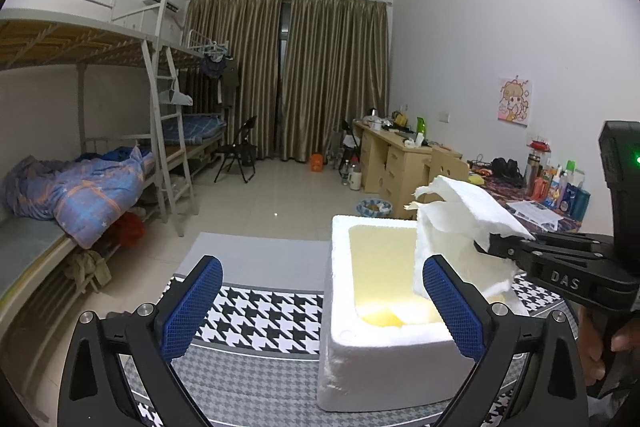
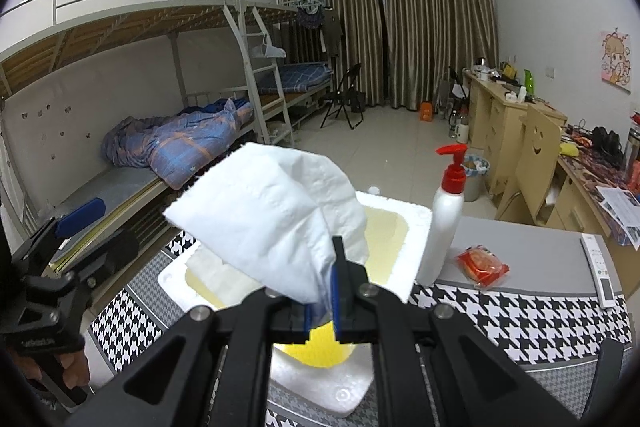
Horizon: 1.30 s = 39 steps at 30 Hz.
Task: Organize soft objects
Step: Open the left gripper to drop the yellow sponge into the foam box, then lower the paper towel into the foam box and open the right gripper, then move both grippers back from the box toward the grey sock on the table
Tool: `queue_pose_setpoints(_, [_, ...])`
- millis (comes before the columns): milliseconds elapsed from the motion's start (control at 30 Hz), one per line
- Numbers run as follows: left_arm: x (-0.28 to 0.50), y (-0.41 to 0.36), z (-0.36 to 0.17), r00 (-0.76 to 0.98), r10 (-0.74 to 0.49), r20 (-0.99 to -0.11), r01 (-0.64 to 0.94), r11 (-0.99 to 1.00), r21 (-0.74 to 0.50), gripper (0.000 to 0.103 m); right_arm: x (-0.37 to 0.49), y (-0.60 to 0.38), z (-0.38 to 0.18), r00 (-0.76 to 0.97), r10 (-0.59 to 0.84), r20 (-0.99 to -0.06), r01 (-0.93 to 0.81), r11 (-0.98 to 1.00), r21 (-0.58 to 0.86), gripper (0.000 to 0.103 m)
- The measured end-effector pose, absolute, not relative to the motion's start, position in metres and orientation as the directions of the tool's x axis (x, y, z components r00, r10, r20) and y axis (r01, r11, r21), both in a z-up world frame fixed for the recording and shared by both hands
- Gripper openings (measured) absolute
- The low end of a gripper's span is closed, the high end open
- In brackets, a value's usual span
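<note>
— Dorm room, is it? What's behind the bench (image 2: 532,259)?

— Bunk beds (image 1: 80,39) along one wall with a blue quilt (image 1: 88,187) on the lower bunk, brown curtains (image 1: 288,75) at the far end, and desks (image 1: 384,155) down the other wall. A houndstooth cloth (image 1: 264,315) covers part of the bench.

— And on the bench?

— A white foam box (image 1: 384,371), open on top, yellowish inside, with something yellow (image 2: 316,349) at the bottom. Just beside it stands a white pump bottle (image 2: 444,223) with a red top. Near that lies a small red packet (image 2: 482,265), and a remote (image 2: 598,267) sits farther along.

— Where's the tissue (image 2: 268,219)?

— Up in the air over the box. The right hand-held gripper (image 2: 320,311) is clamped on its lower corner, blue pads pressed together on the paper, and the rest fans out above.

— And the left hand-held gripper (image 1: 324,311)?

— Its fingers (image 1: 192,307) stand wide apart with nothing between them, low over the cloth at the near side of the box, one finger in front of the box wall.
</note>
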<state>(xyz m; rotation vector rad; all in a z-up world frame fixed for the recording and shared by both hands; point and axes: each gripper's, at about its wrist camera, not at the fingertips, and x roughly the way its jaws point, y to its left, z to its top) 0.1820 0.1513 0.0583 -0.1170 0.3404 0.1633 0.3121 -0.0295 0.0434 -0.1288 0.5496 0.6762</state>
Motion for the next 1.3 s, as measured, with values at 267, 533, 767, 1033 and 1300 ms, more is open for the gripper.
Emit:
queue_pose_setpoints(267, [0.175, 0.16, 0.052, 0.923, 0.152, -0.353, -0.194, 0.977, -0.086, 0.101, 0.317, -0.017, 0.037, 0.629, 0.541, -0.558, -0.627, 0.778, 0.046, 0.036])
queue_pose_setpoints(533, [0.169, 0.164, 0.049, 0.921, 0.169, -0.352, -0.21, 0.974, -0.084, 0.101, 0.312, -0.012, 0.033, 0.622, 0.52, -0.585, -0.636, 0.772, 0.01, 0.062])
queue_pose_setpoints(767, [0.167, 0.165, 0.05, 0.922, 0.167, -0.349, -0.211, 0.973, -0.091, 0.101, 0.304, -0.019, 0.038, 0.634, 0.528, -0.565, -0.635, 0.772, 0.008, 0.075])
queue_pose_setpoints(1033, [0.164, 0.16, 0.053, 0.927, 0.159, -0.341, -0.199, 0.976, -0.086, 0.101, 0.293, -0.026, 0.042, 0.642, 0.542, -0.542, -0.637, 0.77, 0.016, 0.081])
queue_pose_setpoints(1300, [0.159, 0.153, 0.056, 0.93, 0.155, -0.332, -0.191, 0.979, -0.077, 0.101, 0.281, -0.037, 0.047, 0.653, 0.554, -0.516, -0.636, 0.771, 0.023, 0.081])
